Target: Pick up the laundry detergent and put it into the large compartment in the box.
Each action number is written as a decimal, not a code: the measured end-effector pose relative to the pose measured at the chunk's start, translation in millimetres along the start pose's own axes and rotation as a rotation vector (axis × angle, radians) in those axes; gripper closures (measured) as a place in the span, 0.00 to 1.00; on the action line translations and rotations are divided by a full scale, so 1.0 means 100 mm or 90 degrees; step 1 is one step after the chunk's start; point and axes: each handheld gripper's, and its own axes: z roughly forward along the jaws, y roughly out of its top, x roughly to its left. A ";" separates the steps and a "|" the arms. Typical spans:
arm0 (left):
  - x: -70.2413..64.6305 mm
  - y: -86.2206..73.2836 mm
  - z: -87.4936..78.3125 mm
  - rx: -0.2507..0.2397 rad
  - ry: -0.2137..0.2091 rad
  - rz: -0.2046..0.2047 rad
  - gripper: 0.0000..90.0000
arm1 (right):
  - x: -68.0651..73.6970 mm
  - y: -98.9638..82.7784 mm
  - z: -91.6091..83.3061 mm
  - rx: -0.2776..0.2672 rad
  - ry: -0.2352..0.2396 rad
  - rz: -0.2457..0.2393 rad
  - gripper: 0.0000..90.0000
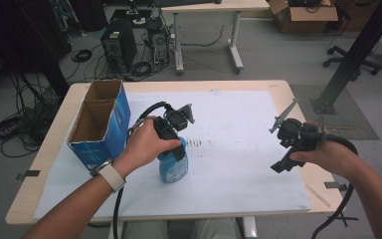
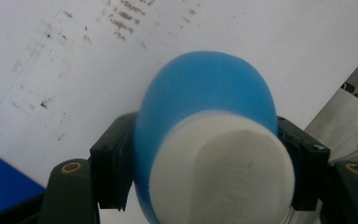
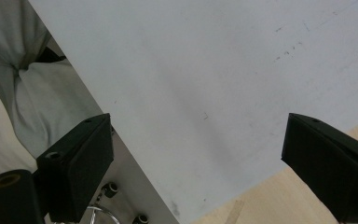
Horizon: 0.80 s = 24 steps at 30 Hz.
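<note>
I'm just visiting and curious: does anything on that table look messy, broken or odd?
Only the white sheet: dark smudges mark it beside the blue bottle. The bottle stands upright in the left gripper, nothing spilled.

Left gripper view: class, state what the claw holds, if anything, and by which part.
The left claw holds the blue bottle, jaws pressed on opposite sides of its upper body just below the white cap.
</note>
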 end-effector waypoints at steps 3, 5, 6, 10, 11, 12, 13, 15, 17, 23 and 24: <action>0.00 0.00 0.00 0.001 0.002 -0.001 0.38 | 0.00 0.00 0.00 0.000 0.000 0.001 0.10; 0.00 0.00 0.00 0.000 0.003 -0.001 0.39 | 0.00 0.00 0.00 -0.001 0.000 0.001 0.10; 0.00 0.00 0.00 -0.001 0.002 -0.001 0.40 | 0.00 0.00 -0.01 -0.001 0.000 0.001 0.10; 0.00 0.00 -0.01 0.001 0.005 0.005 0.40 | 0.00 0.00 0.00 0.000 -0.001 0.002 0.10; 0.00 0.00 -0.01 -0.001 0.006 0.006 0.40 | 0.00 0.00 0.00 0.001 -0.001 0.002 0.10; 0.00 0.00 -0.01 -0.002 0.006 0.006 0.40 | 0.00 -0.01 0.00 0.000 -0.001 0.001 0.10; 0.00 0.00 -0.01 -0.003 0.007 0.007 0.41 | 0.00 -0.01 0.00 -0.001 0.000 0.001 0.10; 0.01 -0.01 -0.01 -0.003 0.003 0.006 0.41 | 0.00 -0.01 0.00 0.000 0.000 0.002 0.10; 0.01 0.00 -0.01 -0.001 0.002 0.005 0.41 | 0.00 -0.01 0.00 0.000 -0.001 0.002 0.10; 0.01 -0.01 -0.04 0.003 0.002 0.002 0.41 | 0.00 -0.01 -0.02 -0.002 -0.002 0.002 0.10; 0.01 -0.01 -0.05 0.001 0.002 0.002 0.41 | 0.00 -0.02 -0.02 -0.002 -0.002 0.003 0.10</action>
